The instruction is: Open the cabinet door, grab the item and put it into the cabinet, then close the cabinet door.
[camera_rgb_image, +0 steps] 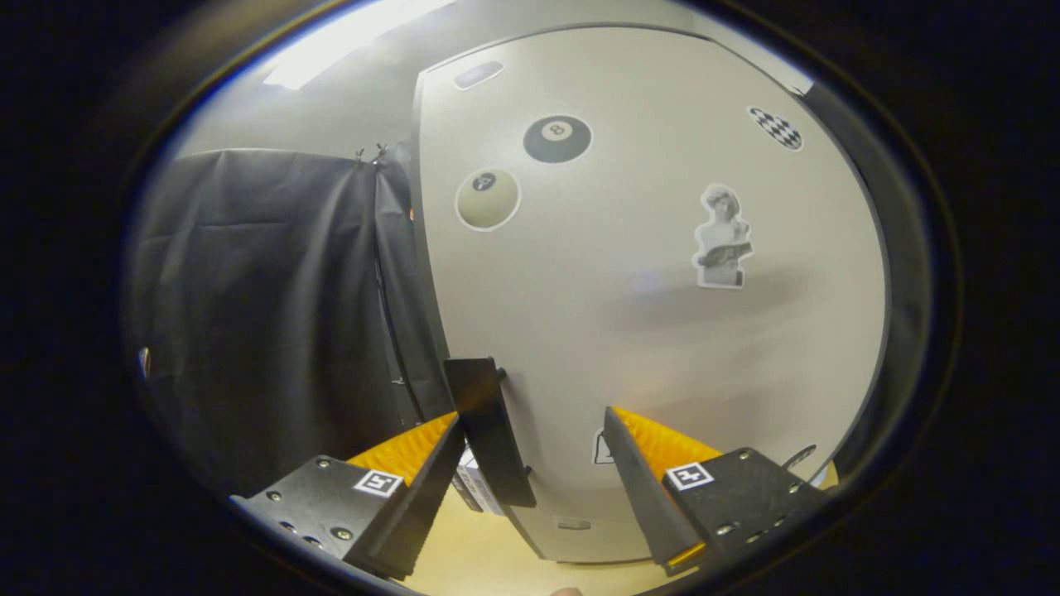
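The gripper [530,426] stands spread wide against the closed-looking cabinet door [646,273], its dark handle [490,430] between the 2 fingers by the left one, seemingly for a pull.

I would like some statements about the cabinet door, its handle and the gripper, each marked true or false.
1. The gripper has its fingers spread apart. True.
2. The dark handle sits near the edge of the cabinet door, close to one finger. True.
3. Both fingers press on the handle. False: the other finger stands apart from it, with bare door between them.
4. The door carries no stickers. False: a billiard-ball sticker and a bust sticker are on it, among others.
5. A black cloth hangs beside the cabinet. True.
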### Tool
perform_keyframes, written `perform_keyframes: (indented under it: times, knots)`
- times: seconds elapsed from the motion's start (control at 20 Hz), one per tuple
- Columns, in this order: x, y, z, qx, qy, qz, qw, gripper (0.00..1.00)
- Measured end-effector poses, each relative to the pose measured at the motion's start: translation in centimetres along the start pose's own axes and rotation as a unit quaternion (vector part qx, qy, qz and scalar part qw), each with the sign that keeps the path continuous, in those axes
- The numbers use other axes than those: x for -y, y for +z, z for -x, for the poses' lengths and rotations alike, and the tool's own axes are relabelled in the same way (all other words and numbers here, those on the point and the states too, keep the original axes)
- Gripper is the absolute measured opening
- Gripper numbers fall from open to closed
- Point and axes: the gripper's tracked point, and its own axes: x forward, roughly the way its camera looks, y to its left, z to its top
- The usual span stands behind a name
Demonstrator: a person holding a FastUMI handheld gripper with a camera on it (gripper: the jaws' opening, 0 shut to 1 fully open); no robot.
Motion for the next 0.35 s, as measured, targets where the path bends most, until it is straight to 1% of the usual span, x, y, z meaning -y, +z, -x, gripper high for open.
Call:
perform_keyframes:
  times: [0.15, 0.35]
  knots:
    - [2.0, 2.9, 2.2, 0.044, -0.023, 0.033, 0.998, 1.00]
    - [7.3, 7.5, 5.9, 0.096, -0.075, 0.083, 0.989, 1.00]
